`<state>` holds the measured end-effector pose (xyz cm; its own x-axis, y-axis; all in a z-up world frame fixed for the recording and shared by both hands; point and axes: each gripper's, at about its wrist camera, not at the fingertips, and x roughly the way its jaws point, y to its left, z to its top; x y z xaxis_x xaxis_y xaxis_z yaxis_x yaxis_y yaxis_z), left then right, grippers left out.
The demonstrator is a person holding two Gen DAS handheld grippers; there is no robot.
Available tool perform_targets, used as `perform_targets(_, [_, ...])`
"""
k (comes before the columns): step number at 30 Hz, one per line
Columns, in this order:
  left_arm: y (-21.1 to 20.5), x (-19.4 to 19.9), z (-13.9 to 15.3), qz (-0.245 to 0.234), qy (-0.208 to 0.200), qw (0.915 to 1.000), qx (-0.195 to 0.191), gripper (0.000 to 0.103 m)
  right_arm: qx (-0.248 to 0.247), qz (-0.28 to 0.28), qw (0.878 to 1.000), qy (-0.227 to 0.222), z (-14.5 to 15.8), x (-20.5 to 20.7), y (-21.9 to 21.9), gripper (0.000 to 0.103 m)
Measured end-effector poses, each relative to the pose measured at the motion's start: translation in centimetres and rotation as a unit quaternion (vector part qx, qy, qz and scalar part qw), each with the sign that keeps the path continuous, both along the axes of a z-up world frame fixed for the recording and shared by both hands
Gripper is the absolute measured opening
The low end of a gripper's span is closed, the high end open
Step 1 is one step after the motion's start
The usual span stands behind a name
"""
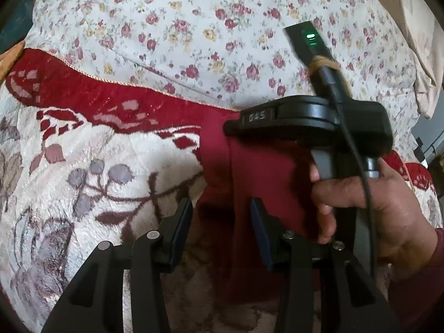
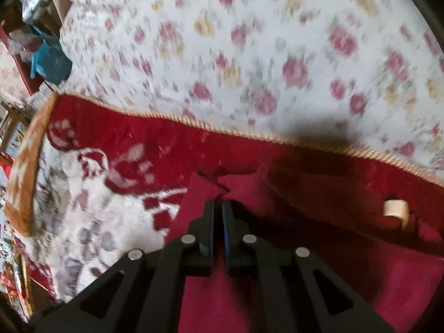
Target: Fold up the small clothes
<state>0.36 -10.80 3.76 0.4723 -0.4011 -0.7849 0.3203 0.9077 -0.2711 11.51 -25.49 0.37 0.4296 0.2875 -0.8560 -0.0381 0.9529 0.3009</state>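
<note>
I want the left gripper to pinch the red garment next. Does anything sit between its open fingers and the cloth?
Nothing visible does. The left gripper hangs open right over the red garment, with only bare cloth showing in the gap. The right gripper, shut on the garment, and the right hand sit off to the side.

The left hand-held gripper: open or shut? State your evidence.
Open. The left hand-held gripper shows a clear gap between its fingers, with the red garment visible between them.

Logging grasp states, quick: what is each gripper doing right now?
Left gripper: open, fingers apart over the dark red garment, holding nothing.
Right gripper: shut on the dark red garment.
</note>
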Motion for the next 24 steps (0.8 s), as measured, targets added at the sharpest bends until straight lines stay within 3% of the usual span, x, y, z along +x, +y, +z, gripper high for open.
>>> perform_targets(3, [-0.1,-0.1,-0.4,-0.004,-0.001,1.0000,0.009,0.021,0.039,0.003,0.999,-0.029,0.7,-1.8,-1.3,0.016])
perform_targets(6, [-0.2,-0.1,-0.4,-0.004,-0.006,0.9999,0.011,0.021,0.042,-0.003,0.998,-0.038,2.8,-5.5,-4.4,0.047])
perform_targets(9, [-0.2,-0.1,-0.4,-0.004,-0.006,0.9999,0.011,0.021,-0.024,-0.024,0.997,-0.070,4.8,-9.8,-8.5,0.048])
perform_targets(11, [-0.3,-0.1,-0.5,-0.002,-0.005,0.9999,0.012,0.021,-0.086,-0.073,0.990,-0.081,5.9,-13.0,-12.9,0.049])
perform_targets(14, [-0.5,0.0,-0.7,0.000,-0.006,0.9999,0.015,0.021,-0.140,-0.156,0.975,-0.078,6.7,-15.6,-19.0,0.066])
perform_targets(15, [-0.6,0.0,-0.7,0.000,-0.007,0.9999,0.016,0.021,-0.159,-0.175,0.969,-0.070,6.7,-16.0,-20.4,0.077])
perform_targets(16, [-0.7,0.1,-0.7,0.000,-0.009,0.9998,0.017,0.021,-0.180,-0.190,0.964,-0.050,6.1,-16.1,-22.5,0.080])
perform_targets(19, [-0.9,0.1,-0.8,0.000,-0.015,0.9997,0.020,0.021,-0.173,-0.193,0.966,-0.015,4.3,-15.5,-25.2,0.077])
perform_targets(21, [-1.0,0.2,-1.0,0.000,-0.017,0.9996,0.023,0.021,-0.137,-0.178,0.975,-0.004,3.0,-14.9,-25.8,0.043])
perform_targets(22, [-1.1,0.2,-1.0,-0.001,-0.017,0.9996,0.024,0.022,-0.126,-0.174,0.977,-0.003,2.8,-14.8,-25.8,0.008])
perform_targets(24, [-1.3,0.3,-1.2,-0.002,-0.017,0.9995,0.025,0.022,-0.130,-0.185,0.974,-0.031,3.1,-14.6,-25.9,0.009])
